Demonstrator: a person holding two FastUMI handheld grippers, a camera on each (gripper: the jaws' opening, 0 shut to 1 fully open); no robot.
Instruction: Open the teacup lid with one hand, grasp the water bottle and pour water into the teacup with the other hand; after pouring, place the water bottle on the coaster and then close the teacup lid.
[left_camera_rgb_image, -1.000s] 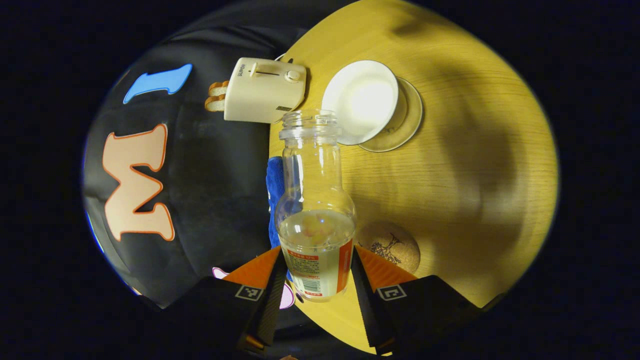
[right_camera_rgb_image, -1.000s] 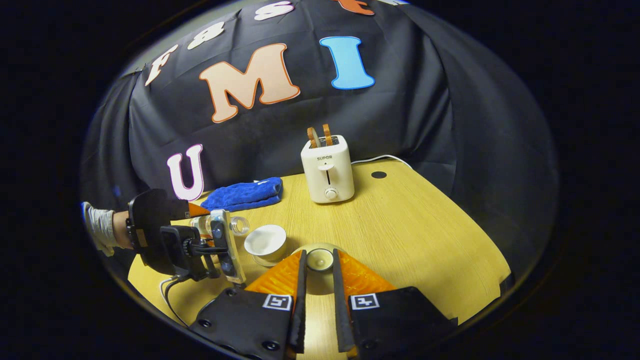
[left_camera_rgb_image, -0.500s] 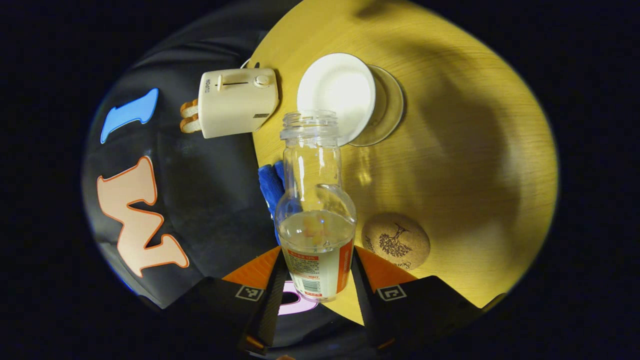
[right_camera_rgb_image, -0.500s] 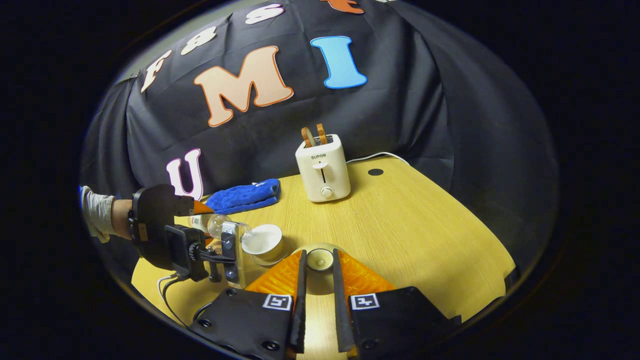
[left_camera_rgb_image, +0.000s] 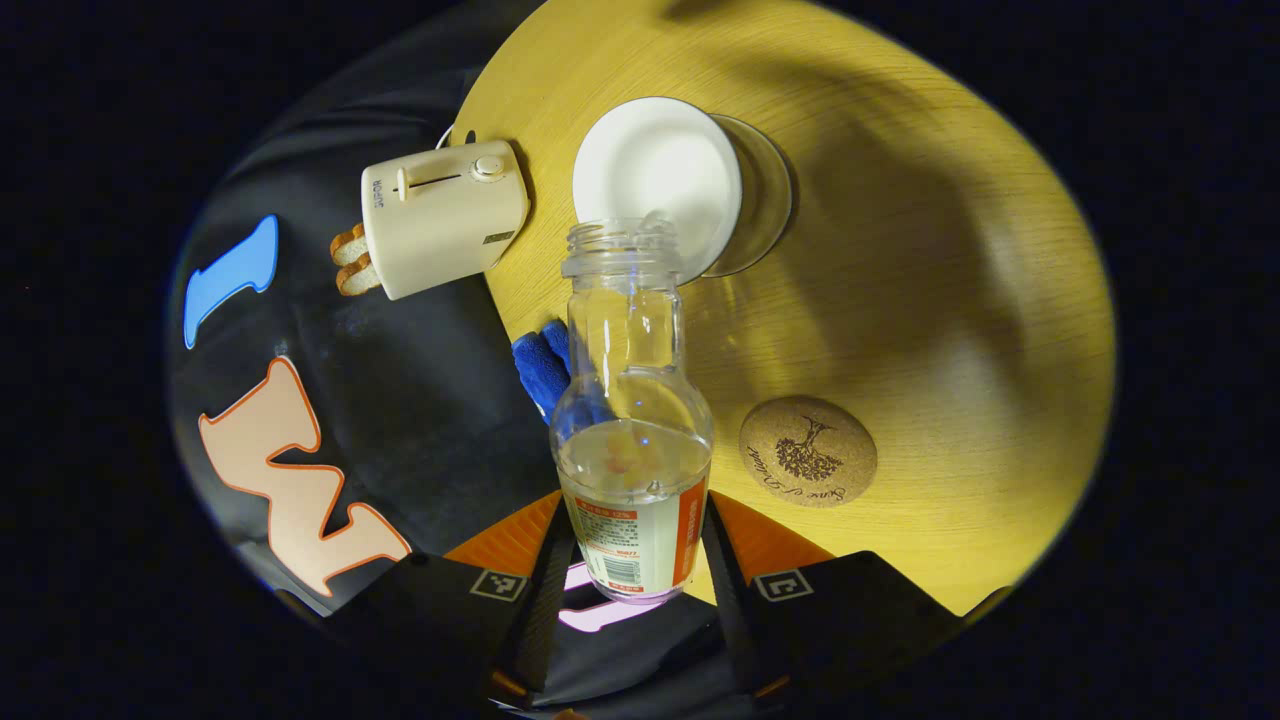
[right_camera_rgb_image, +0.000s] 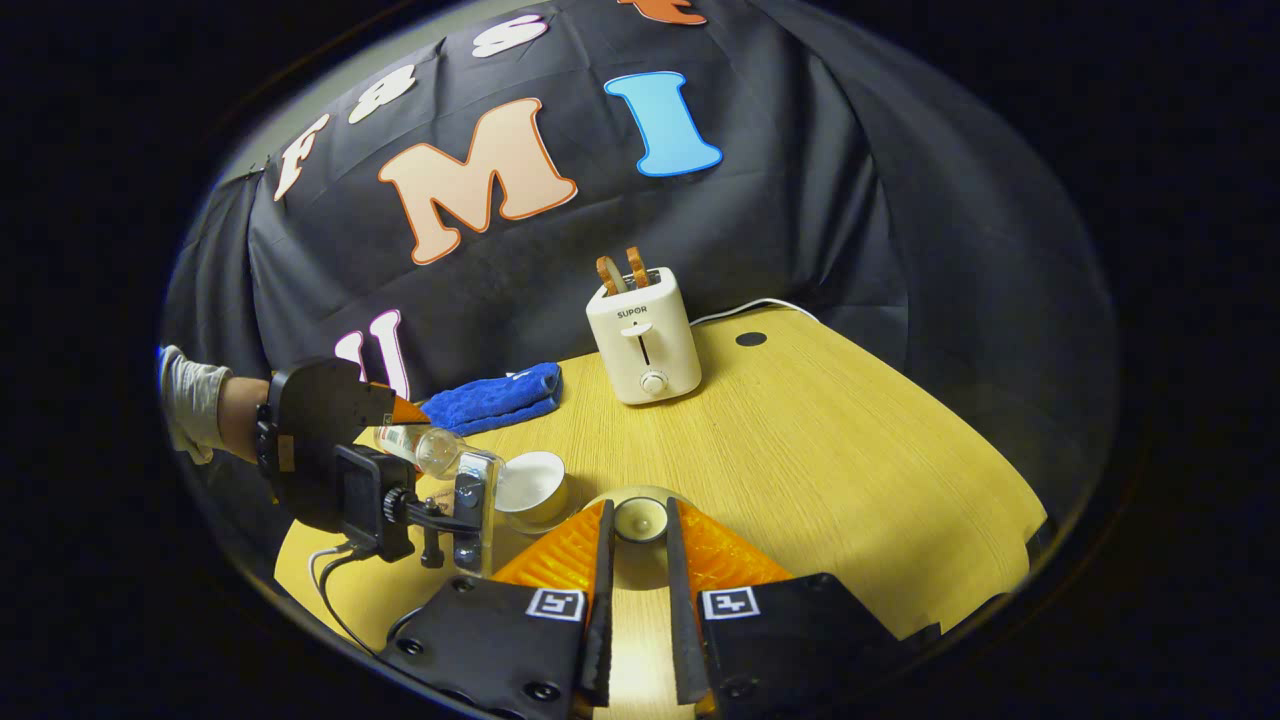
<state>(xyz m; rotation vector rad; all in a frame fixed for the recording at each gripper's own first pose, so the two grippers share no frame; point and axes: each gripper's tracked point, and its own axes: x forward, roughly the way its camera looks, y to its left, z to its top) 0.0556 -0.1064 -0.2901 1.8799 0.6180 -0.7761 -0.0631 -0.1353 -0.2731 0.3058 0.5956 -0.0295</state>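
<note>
Clear water bottle (left_camera_rgb_image: 634, 420) tipped over the white teacup (left_camera_rgb_image: 655, 180).
Left gripper (left_camera_rgb_image: 634, 560) clamps the bottle's base, mouth above the cup on the wooden table (left_camera_rgb_image: 950, 300); right gripper (right_camera_rgb_image: 637, 530) pinches the teacup lid (right_camera_rgb_image: 639, 518); cork coaster (left_camera_rgb_image: 808, 451) lies nearby.

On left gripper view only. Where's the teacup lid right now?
Observer: The right gripper is shut on the teacup lid and holds it apart from the teacup.
Operator: Bottle angle vs the table?
Observer: The water bottle lies nearly level, with its neck dipping slightly toward the teacup.
Operator: Toaster looks sideways here. Is it tipped?
Observer: No. The toaster stands upright on the table, with two toast slices sticking out of the top.
</note>
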